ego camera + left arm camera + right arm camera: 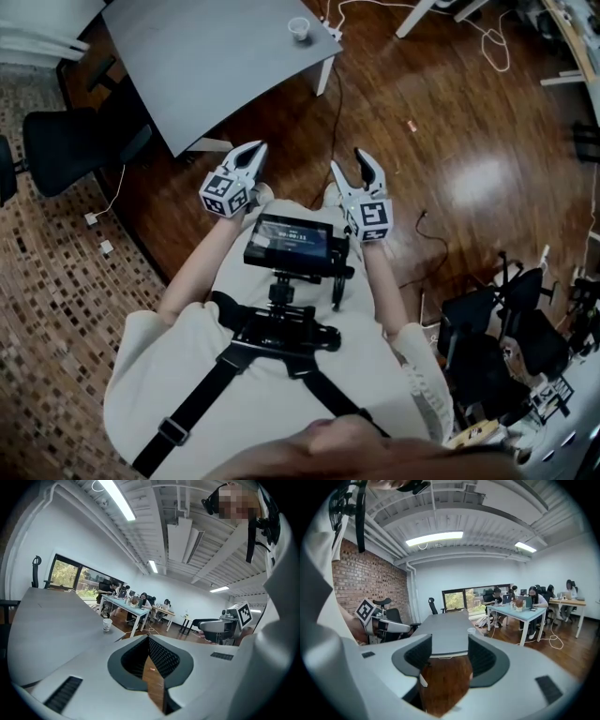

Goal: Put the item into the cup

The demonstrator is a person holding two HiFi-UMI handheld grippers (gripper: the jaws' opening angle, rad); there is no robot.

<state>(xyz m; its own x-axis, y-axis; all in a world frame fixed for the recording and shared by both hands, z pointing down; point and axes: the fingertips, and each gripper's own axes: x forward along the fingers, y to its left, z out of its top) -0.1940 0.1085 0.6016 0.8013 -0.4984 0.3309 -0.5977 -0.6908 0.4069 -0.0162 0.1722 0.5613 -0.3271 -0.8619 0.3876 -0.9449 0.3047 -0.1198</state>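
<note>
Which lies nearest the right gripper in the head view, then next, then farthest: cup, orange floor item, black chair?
1. Orange item, on the floor, ahead to the right.
2. Cup, on the table's far corner.
3. Black chair, far left.

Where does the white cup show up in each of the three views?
Head view: cup at the top centre, near a corner of the grey table.
Left gripper view: cup left of centre, at the table's edge.
Right gripper view: cup just right of centre, at the table's right edge.
Shared landmark: the grey table.
</note>
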